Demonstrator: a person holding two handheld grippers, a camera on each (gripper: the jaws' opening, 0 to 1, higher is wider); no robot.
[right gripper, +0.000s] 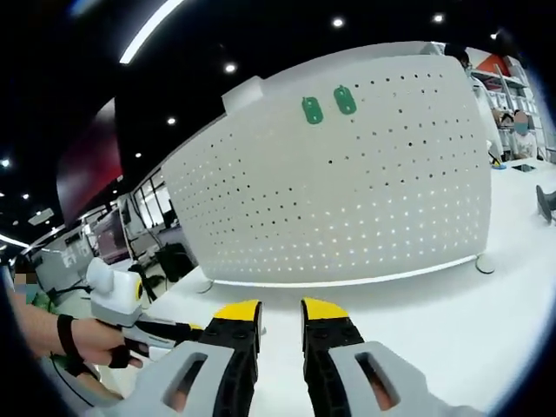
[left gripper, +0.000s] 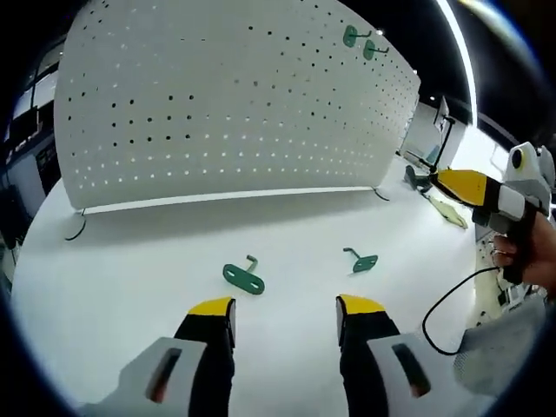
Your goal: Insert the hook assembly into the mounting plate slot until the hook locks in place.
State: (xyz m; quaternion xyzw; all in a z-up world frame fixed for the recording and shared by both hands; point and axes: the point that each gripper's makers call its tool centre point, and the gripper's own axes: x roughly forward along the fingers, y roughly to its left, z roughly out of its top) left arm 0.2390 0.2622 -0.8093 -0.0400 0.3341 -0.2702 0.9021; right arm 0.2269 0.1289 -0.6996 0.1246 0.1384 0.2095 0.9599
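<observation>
A big white pegboard (left gripper: 234, 113) stands upright on the white table (left gripper: 130, 287); two green hooks (left gripper: 350, 36) (left gripper: 372, 49) hang near its top right. In the right gripper view the same board (right gripper: 347, 200) carries those two hooks (right gripper: 312, 110) (right gripper: 345, 99). Two more green hooks lie loose on the table, one (left gripper: 243, 278) just ahead of my left gripper (left gripper: 287, 306), the other (left gripper: 363, 261) to its right. The left gripper is open and empty. My right gripper (right gripper: 281, 309) holds nothing, its jaws a narrow gap apart; it also appears in a hand at the right (left gripper: 469, 185).
The pegboard rests on small feet (left gripper: 76, 233) (right gripper: 485, 265). A flat pale-green piece (left gripper: 447, 211) and a dark object (left gripper: 417, 178) lie near the table's right end. My left gripper (right gripper: 165, 330) enters at the lower left, held by a hand. People sit in the far background (right gripper: 521, 130).
</observation>
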